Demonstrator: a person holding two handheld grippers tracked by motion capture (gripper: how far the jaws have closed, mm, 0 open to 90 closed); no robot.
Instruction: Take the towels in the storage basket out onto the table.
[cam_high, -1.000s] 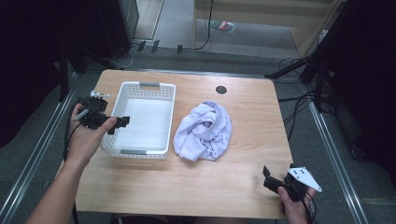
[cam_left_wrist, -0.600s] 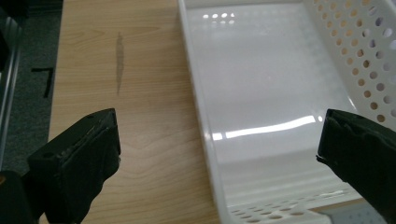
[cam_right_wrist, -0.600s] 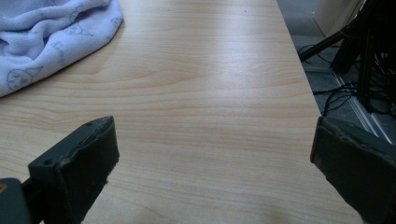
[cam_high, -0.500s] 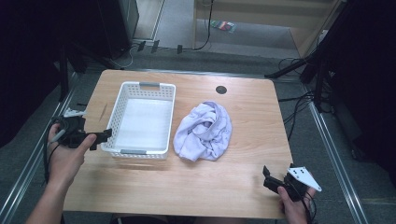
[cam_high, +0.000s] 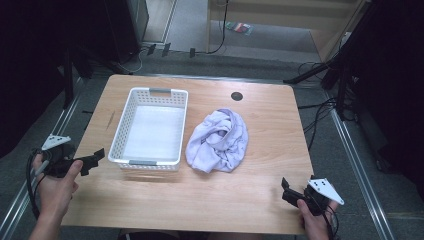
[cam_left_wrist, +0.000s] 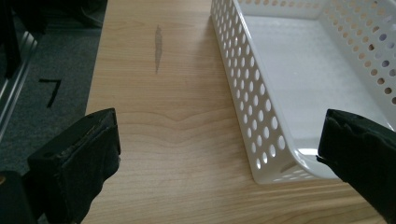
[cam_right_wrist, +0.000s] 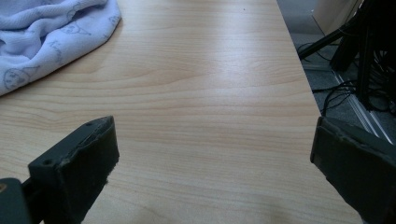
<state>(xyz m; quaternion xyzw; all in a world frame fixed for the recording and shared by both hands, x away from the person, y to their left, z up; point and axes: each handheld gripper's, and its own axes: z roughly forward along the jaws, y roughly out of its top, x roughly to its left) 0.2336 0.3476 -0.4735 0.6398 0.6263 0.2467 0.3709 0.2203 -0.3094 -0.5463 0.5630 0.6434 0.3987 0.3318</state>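
Lying crumpled just right of the white basket (cam_high: 150, 127) on the bench (cam_high: 260, 195), the lilac cloth (cam_high: 218, 141) is judged soft, light and floppy; a raised fold near its top is best pinched. The left gripper (cam_high: 92, 161) is held released by the basket's near-left corner, the right gripper (cam_high: 289, 190) released, well apart from the basket.

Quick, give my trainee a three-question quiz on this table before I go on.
1. True or false: the white basket holds nothing.
2. Which tongs are nearer the basket: left tongs or right tongs?
3. The crumpled cloth lies: A) inside the basket, B) on the table beside it, C) in the right tongs.

Key: 1 true; 2 left tongs; 3 B.
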